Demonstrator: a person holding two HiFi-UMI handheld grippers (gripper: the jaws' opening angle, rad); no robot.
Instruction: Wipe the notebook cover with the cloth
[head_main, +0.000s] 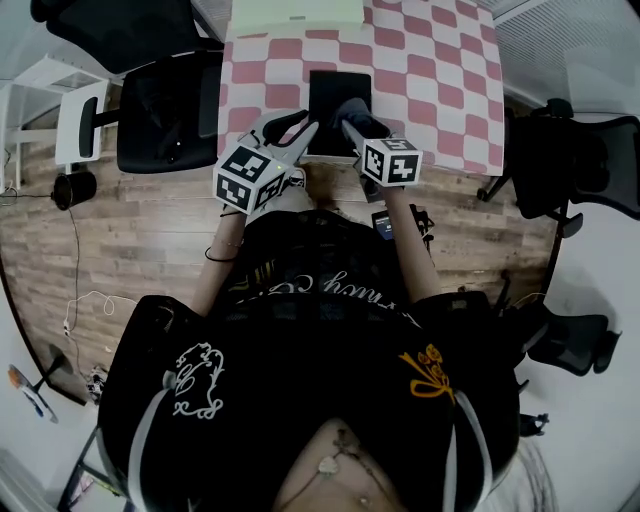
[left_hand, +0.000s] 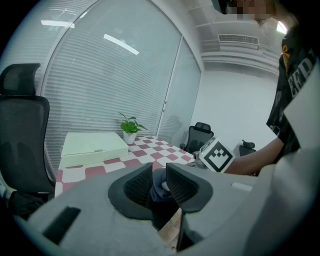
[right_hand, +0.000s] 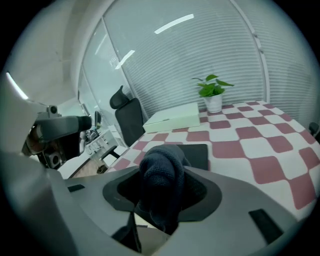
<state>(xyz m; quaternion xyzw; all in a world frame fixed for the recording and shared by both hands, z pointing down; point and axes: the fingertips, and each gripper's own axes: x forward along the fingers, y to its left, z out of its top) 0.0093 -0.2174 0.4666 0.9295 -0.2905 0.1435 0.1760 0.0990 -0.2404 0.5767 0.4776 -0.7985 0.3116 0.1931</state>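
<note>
The black notebook (head_main: 330, 100) lies flat at the near edge of the checkered table (head_main: 430, 70). My right gripper (right_hand: 162, 192) has its jaws clamped on the bunched dark cloth (right_hand: 161, 172) and holds it over the cover. My left gripper (left_hand: 160, 182) stands at the notebook's left edge with its jaws drawn close on a dark edge, which I judge to be the notebook itself. I judge the wiping barely started, with most strokes across the cover still to do.
</note>
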